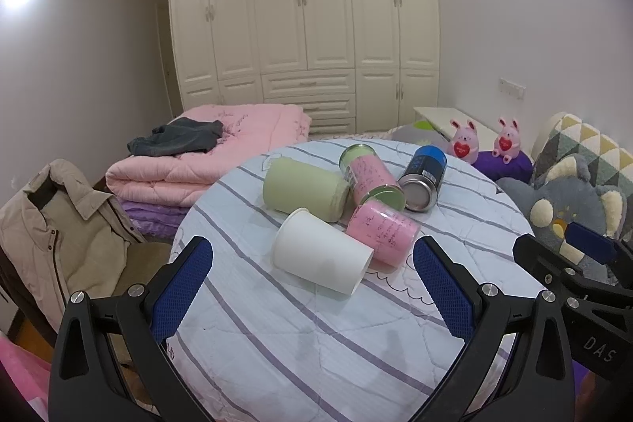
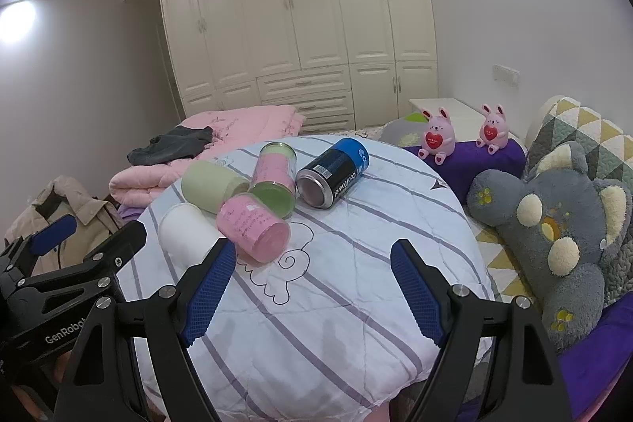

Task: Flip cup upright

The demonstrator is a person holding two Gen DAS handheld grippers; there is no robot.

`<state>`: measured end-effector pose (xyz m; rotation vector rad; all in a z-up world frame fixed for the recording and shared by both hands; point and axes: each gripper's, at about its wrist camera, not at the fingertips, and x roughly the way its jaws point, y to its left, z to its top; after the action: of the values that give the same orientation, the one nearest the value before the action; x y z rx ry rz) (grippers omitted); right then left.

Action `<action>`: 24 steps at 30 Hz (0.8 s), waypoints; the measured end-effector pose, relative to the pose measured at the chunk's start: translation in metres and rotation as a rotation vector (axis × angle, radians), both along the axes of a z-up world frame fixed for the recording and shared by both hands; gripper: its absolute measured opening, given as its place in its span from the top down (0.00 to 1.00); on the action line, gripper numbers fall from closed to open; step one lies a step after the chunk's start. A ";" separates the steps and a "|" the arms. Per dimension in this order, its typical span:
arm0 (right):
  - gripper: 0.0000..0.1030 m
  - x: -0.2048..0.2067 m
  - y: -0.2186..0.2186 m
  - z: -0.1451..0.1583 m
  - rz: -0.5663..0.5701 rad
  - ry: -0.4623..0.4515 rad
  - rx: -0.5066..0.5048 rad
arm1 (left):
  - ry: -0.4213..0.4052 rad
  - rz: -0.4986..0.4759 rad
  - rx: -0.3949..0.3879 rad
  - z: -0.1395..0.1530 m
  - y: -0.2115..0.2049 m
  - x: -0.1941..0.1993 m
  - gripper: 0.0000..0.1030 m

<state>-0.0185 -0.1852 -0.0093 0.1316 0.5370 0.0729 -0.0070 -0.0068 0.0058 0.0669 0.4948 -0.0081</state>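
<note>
Several cups and cans lie on their sides on a round table with a striped quilted cover (image 1: 300,335) (image 2: 356,303). A white cup (image 1: 322,258) (image 2: 186,230) lies nearest. Behind it lie a pale green cup (image 1: 302,190) (image 2: 211,186), a pink cup (image 1: 381,230) (image 2: 253,226), a pink jar with green ends (image 1: 370,175) (image 2: 277,175) and a blue-black can (image 1: 423,178) (image 2: 334,173). My left gripper (image 1: 312,279) is open, just short of the white cup. My right gripper (image 2: 312,287) is open and empty, short of the pink cup.
A folded pink quilt with grey cloth (image 1: 205,153) lies behind the table on the left. A beige jacket (image 1: 59,232) hangs on a chair at left. A grey plush toy (image 2: 554,232) and two pink bunny toys (image 2: 437,135) sit at right. White wardrobes (image 1: 304,6) fill the back wall.
</note>
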 end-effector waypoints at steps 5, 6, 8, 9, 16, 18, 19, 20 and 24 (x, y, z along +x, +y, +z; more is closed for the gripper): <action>0.20 -0.002 -0.001 0.001 -0.005 -0.016 0.008 | -0.006 -0.003 -0.004 0.001 0.000 0.000 0.01; 0.20 -0.003 -0.002 0.001 -0.006 -0.022 0.013 | -0.008 -0.004 -0.005 0.001 0.000 0.000 0.01; 0.20 -0.003 -0.003 0.002 -0.006 -0.018 0.018 | -0.005 -0.002 -0.005 0.001 0.000 0.000 0.00; 0.20 -0.003 -0.004 0.001 -0.010 -0.020 0.021 | -0.004 -0.001 -0.006 0.001 -0.001 -0.001 0.01; 0.20 -0.004 -0.005 0.001 -0.009 -0.015 0.017 | -0.005 -0.007 0.000 0.001 -0.001 -0.001 0.00; 0.20 -0.004 -0.005 0.001 -0.007 -0.014 0.017 | -0.004 -0.009 -0.003 0.000 -0.001 -0.001 0.00; 0.20 -0.004 -0.004 0.001 -0.006 -0.014 0.018 | -0.005 -0.009 -0.003 0.000 -0.001 -0.001 0.00; 0.20 -0.005 -0.004 0.001 -0.005 -0.015 0.018 | -0.005 -0.009 -0.003 0.000 -0.002 -0.001 0.00; 0.20 -0.005 -0.004 0.000 -0.009 -0.012 0.015 | -0.005 -0.007 -0.002 0.000 -0.002 -0.002 0.01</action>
<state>-0.0239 -0.1889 -0.0090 0.1486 0.5243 0.0687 -0.0086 -0.0084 0.0055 0.0669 0.4899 -0.0157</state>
